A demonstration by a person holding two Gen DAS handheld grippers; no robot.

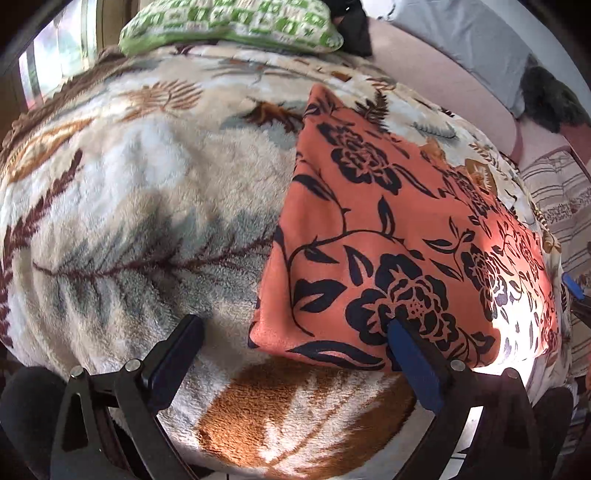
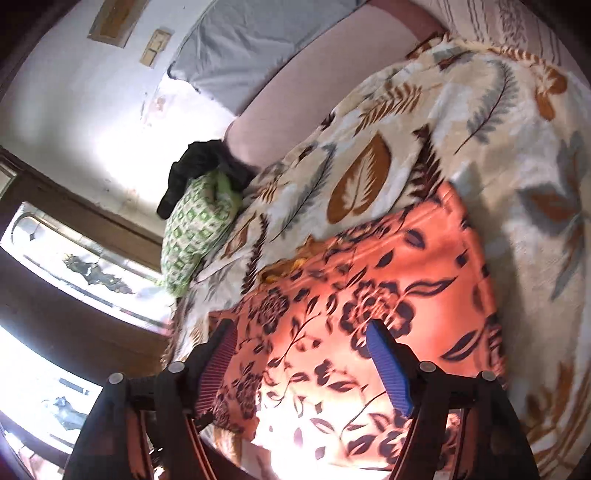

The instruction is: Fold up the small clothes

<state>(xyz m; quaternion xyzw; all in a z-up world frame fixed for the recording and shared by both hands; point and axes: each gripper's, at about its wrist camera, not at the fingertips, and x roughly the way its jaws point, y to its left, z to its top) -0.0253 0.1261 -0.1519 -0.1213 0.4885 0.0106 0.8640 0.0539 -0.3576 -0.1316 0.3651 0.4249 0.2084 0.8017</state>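
Note:
An orange garment with a black flower print (image 1: 388, 236) lies flat and folded on a fleece blanket with a leaf pattern (image 1: 140, 192). My left gripper (image 1: 295, 328) hovers open over the garment's near left corner; one finger is above the blanket, the other above the cloth, nothing pinched. In the right wrist view the same garment (image 2: 369, 295) spreads under my right gripper (image 2: 303, 336), whose jaws stand apart above it with no cloth between the pads. A bit of yellow lining shows at the garment's far edge (image 2: 291, 266).
A green-and-white patterned pillow (image 1: 232, 22) lies at the far end of the blanket, with a dark cloth (image 2: 199, 166) beside it. A pink sofa back (image 2: 295, 96) and a grey cover (image 2: 251, 48) run along the wall. A window (image 2: 74, 273) is on the left.

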